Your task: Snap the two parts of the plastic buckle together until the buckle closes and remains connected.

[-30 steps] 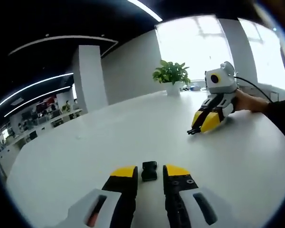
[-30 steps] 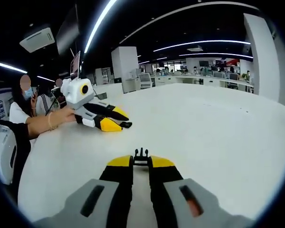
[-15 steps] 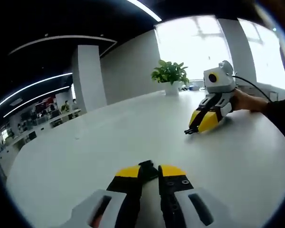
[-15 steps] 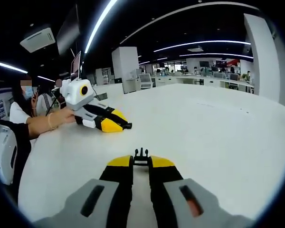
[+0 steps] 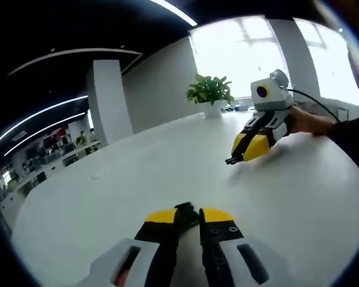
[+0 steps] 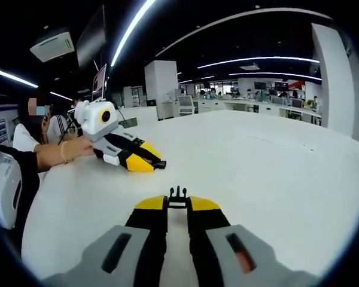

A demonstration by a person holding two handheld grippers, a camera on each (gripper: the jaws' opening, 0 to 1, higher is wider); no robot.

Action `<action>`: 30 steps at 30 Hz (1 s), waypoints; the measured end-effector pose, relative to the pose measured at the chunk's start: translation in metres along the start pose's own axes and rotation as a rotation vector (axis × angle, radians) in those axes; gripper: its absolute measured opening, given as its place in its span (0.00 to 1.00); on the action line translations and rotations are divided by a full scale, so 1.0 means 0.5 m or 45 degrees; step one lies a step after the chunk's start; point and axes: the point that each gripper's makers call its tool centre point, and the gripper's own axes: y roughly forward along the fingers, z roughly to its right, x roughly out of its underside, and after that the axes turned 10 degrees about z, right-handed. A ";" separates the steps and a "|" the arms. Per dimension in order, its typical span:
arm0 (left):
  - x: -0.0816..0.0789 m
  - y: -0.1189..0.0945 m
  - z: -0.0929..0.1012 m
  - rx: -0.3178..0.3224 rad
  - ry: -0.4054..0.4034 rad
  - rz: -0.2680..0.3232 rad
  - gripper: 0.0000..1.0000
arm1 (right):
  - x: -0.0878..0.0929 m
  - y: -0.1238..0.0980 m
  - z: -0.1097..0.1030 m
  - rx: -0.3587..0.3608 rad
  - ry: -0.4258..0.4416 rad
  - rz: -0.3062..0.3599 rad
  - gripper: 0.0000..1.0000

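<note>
Currently, both grippers are gripping buckle halves above the counter (image 5: 137,173): left gripper (image 5: 187,216) one buckle half (image 5: 185,210), right gripper (image 6: 178,204) the pronged half (image 6: 178,195).

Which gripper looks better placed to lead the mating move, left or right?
Neither clearly. The left gripper is shut on the socket half; the right gripper is shut on the pronged half. Prongs lead, so perhaps right.

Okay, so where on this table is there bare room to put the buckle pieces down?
The white table is bare between the left gripper and the potted plant, and out toward the pillar. In the right gripper view, it is bare ahead of the right gripper and to the right. The only crowding is between the grippers, each holding a buckle part.
</note>
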 end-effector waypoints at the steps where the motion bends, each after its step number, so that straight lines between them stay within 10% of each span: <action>1: 0.000 -0.001 0.003 0.008 0.005 -0.002 0.13 | -0.001 0.000 -0.001 -0.004 -0.005 0.002 0.13; 30: -0.041 -0.019 0.060 0.180 -0.025 0.076 0.13 | -0.016 0.000 -0.027 -0.087 -0.199 0.005 0.13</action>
